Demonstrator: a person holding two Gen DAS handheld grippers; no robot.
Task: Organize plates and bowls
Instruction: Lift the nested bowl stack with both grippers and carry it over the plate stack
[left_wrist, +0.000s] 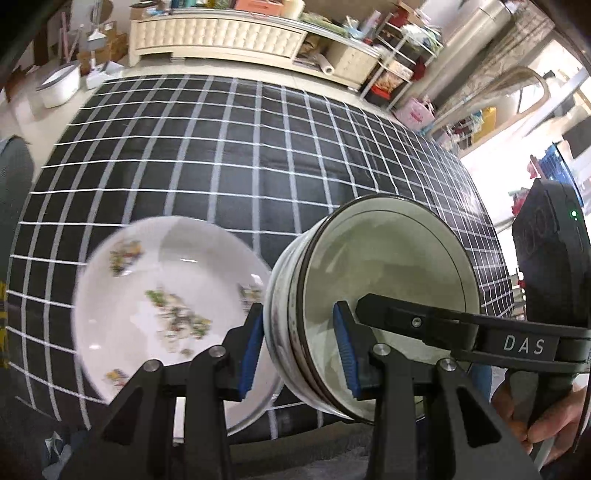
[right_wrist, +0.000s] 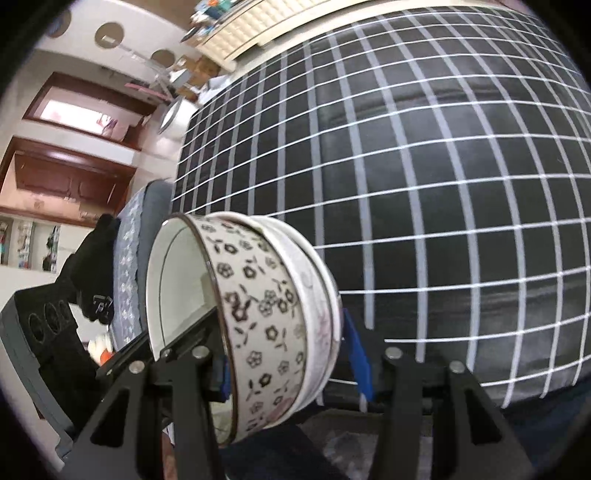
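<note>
Two grippers, left (left_wrist: 301, 350) and right (right_wrist: 291, 354), both clamp the bowl stack (left_wrist: 369, 295), plate (left_wrist: 166, 306) at nine o'clock.

Bright daylight, perhaps from side windows; motion blur, curved fisheye edges.

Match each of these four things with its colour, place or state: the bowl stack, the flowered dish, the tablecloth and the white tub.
Things:
1. bowl stack
2. flowered dish
3. tablecloth
4. white tub

Descriptions:
A. black with a white grid
B. on the floor past the table
C. tipped on its side, gripped by the left tool and the right tool
D. on the cloth beside the stack, open side up

Pairs: 1-C, 2-D, 3-A, 4-B
</note>
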